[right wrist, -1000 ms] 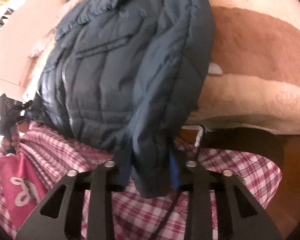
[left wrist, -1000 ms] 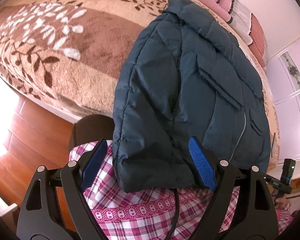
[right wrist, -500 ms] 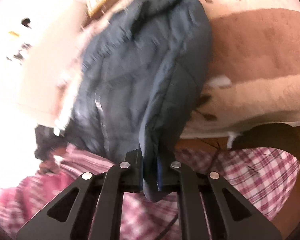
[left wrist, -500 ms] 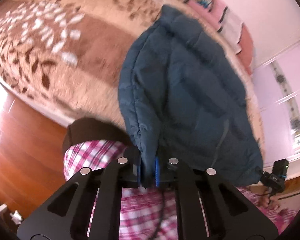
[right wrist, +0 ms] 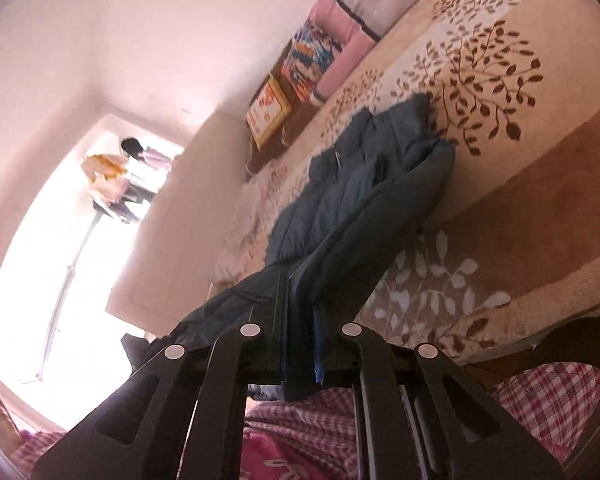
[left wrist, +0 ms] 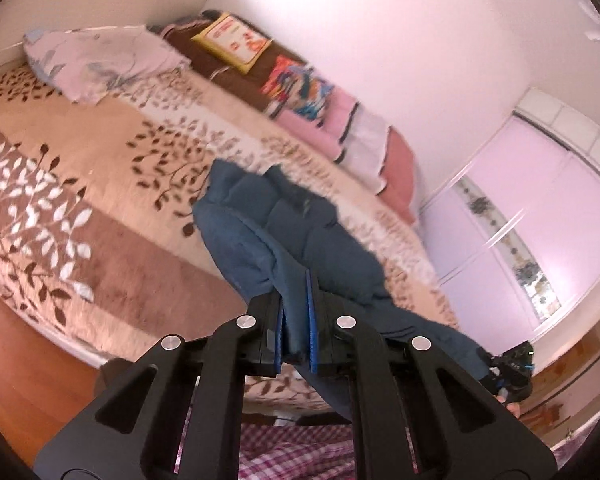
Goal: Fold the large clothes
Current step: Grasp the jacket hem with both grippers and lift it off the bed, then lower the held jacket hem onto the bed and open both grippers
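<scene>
We're in a home bedroom: bed (left wrist: pixel 111 216) w/ leaf-print blanket, pillows (left wrist: pixel 340 120) & folded bedding stacked along the wall, wardrobe w/ sliding doors (left wrist: pixel 540 208), wood floor (left wrist: pixel 15 364), clothes rack (right wrist: pixel 119 184) by bright window.

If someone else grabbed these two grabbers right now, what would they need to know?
Left gripper: shut on the blue padded jacket, near its lower edge.
Right gripper: shut on the jacket too.
The gripped end is raised; its far end, seemingly the collar, rests on the leaf-patterned bedspread.
Done: both grips are made.
Left: probably carry the raised end toward the collar, lay it down, and tidy the fold.
</scene>
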Action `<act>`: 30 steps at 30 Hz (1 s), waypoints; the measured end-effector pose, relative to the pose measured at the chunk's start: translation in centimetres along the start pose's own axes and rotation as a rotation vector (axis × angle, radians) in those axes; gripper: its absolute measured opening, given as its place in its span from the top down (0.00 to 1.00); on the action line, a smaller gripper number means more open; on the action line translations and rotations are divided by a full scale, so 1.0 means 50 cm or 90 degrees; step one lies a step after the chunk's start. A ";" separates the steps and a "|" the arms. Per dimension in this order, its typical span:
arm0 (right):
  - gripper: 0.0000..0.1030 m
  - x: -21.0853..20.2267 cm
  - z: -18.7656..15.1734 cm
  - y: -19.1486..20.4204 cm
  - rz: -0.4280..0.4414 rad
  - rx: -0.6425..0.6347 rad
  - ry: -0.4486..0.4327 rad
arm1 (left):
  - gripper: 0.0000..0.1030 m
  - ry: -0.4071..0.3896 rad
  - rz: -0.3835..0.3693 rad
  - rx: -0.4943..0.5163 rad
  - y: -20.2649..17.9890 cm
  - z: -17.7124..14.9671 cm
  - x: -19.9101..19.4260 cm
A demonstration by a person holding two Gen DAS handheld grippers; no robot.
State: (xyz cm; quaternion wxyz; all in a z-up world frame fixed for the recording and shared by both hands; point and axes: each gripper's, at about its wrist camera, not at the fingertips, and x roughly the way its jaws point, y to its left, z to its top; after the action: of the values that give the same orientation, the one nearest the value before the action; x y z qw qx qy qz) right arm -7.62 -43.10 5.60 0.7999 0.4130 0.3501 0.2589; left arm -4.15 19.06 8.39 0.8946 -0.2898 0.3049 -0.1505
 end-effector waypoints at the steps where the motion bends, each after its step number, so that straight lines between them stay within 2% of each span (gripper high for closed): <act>1: 0.90 -0.009 -0.005 0.002 0.006 0.006 -0.006 | 0.92 -0.003 -0.007 0.001 -0.002 -0.003 -0.013; 7: 0.90 -0.064 -0.028 0.041 0.028 0.010 -0.039 | 0.92 -0.019 -0.041 0.012 -0.026 -0.025 -0.082; 12: 0.90 -0.110 -0.057 0.068 0.036 0.009 -0.049 | 0.92 -0.020 -0.050 0.033 -0.039 -0.044 -0.133; 17: 0.90 -0.115 -0.055 0.064 0.027 0.016 -0.049 | 0.92 -0.012 -0.040 0.023 -0.034 -0.030 -0.118; 24: 0.90 -0.045 0.041 0.041 0.007 0.035 -0.038 | 0.92 -0.012 -0.022 0.010 -0.031 0.046 -0.022; 30: 0.90 0.053 0.196 0.051 -0.038 -0.007 -0.028 | 0.91 -0.021 0.004 0.024 -0.046 0.158 0.091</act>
State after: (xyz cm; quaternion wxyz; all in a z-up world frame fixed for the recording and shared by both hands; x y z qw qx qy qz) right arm 1.29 -44.59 10.90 0.8172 0.4035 0.3428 0.2276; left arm 4.16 18.58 12.83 0.9054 -0.2742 0.2881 -0.1483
